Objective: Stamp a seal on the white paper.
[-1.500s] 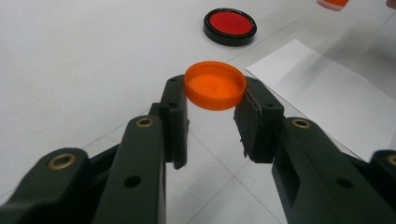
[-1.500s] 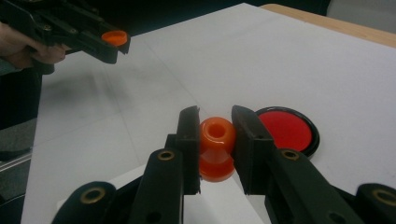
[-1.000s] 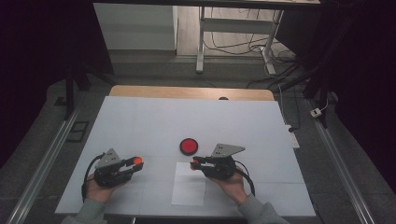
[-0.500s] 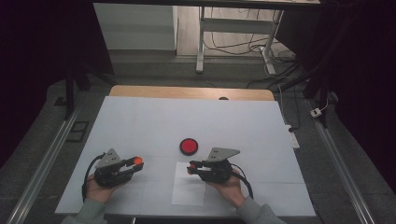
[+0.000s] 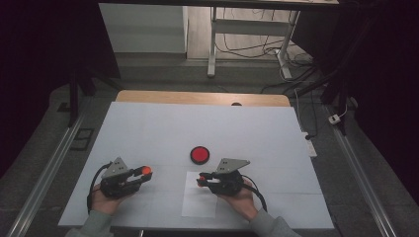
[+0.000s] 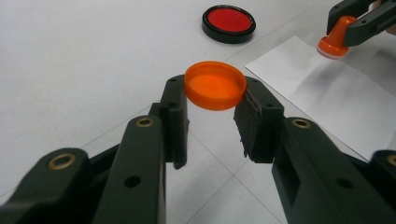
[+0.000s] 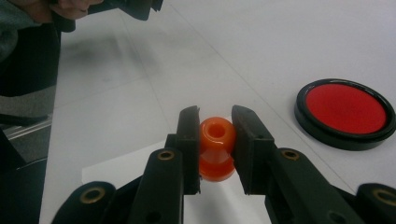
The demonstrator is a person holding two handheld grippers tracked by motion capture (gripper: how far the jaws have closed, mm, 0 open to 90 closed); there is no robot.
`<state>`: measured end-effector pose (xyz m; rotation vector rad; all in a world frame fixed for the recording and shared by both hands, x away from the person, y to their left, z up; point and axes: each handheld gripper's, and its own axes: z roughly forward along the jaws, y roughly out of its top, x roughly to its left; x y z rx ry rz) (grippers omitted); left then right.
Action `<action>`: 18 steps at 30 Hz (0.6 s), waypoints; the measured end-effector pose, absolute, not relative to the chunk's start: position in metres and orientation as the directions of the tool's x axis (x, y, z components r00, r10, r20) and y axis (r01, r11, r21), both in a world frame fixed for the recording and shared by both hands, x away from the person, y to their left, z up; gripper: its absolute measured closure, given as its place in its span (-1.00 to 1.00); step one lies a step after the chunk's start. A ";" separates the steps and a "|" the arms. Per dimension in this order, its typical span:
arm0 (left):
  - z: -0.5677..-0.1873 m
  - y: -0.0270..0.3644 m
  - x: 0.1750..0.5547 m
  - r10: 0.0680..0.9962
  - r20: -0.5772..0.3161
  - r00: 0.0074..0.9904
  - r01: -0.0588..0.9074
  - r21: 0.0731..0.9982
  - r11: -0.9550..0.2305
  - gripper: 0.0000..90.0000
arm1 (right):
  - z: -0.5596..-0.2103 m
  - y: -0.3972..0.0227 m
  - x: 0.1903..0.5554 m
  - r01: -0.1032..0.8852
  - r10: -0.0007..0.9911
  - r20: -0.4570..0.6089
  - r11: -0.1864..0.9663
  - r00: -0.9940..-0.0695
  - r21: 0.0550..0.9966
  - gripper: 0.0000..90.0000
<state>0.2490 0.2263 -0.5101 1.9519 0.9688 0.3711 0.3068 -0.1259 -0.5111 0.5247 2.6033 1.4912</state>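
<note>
Pinching an orange cap (image 6: 215,85) by its rim, the left gripper (image 6: 212,116) has both jaws pressed against the cap's sides; the cap lies flat between them, its hollow side facing up, clear of the table (image 5: 148,128). In the high view the left gripper (image 5: 139,174) sits near the table's front left corner, jaws pointing toward the right edge, with the person's left hand (image 5: 104,200) behind it.

The right gripper (image 7: 215,140) has its jaws closed on the narrow neck of an orange stamp (image 7: 216,148). The stamp's long axis stands close to upright: its knob end with a small round hole points up, its wider base points down toward the white paper (image 7: 140,170), and in the left gripper view the pale base seems to hang just above the sheet, though contact is hard to judge. In the high view the right gripper (image 5: 203,180) is near the front edge at the middle, over the paper's upper part, jaws pointing toward the left edge.

A round red ink pad (image 5: 199,154) in a black rim lies open on the table just behind the paper, toward the far edge.
</note>
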 end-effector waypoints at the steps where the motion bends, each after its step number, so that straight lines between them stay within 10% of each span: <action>1: -0.510 0.226 0.249 0.753 -0.115 0.648 0.483 0.826 -0.290 0.45 | -0.512 -0.125 0.307 0.246 0.338 0.085 0.467 -0.937 0.849 0.62; 18: -0.511 0.227 0.249 0.751 -0.119 0.649 0.488 0.823 -0.291 0.45 | -0.523 -0.120 0.299 0.205 0.309 0.033 0.543 -0.951 0.814 0.62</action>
